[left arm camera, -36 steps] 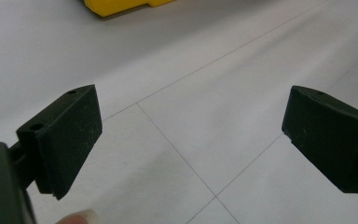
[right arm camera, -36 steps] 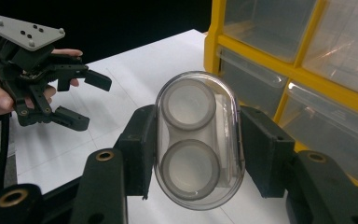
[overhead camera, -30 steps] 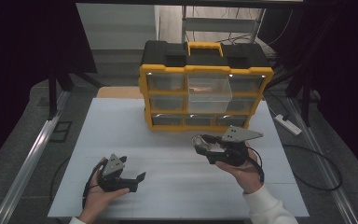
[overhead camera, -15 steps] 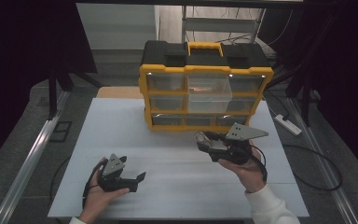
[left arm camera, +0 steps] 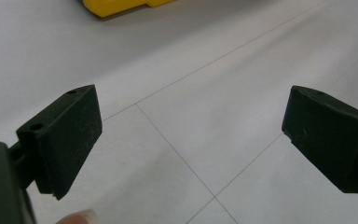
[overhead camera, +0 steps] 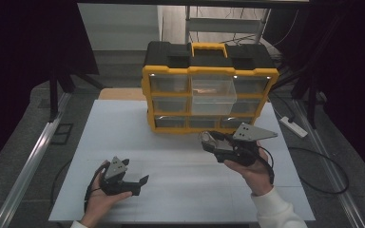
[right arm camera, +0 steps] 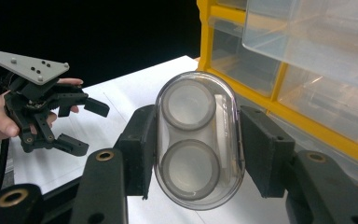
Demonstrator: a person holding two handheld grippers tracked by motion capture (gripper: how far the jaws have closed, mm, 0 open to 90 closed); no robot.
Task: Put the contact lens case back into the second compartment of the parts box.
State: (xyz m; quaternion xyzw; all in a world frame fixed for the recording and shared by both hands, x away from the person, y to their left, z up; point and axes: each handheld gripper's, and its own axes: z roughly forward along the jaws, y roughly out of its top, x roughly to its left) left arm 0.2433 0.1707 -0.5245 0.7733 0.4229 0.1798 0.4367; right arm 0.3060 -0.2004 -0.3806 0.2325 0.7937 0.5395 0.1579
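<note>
Clear oval case (right arm camera: 197,140) between right tongs (right arm camera: 198,149), beside organizer (right arm camera: 307,70).

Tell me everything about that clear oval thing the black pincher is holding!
The clear oval case looks like see-through plastic, with a rounded rim and two round grey rings inside, one above the other. It stands upright between the black jaws of the right tool, which press on its two long sides and hold it off the white table. It sits just in front of the yellow drawer organizer, without touching it.
</note>
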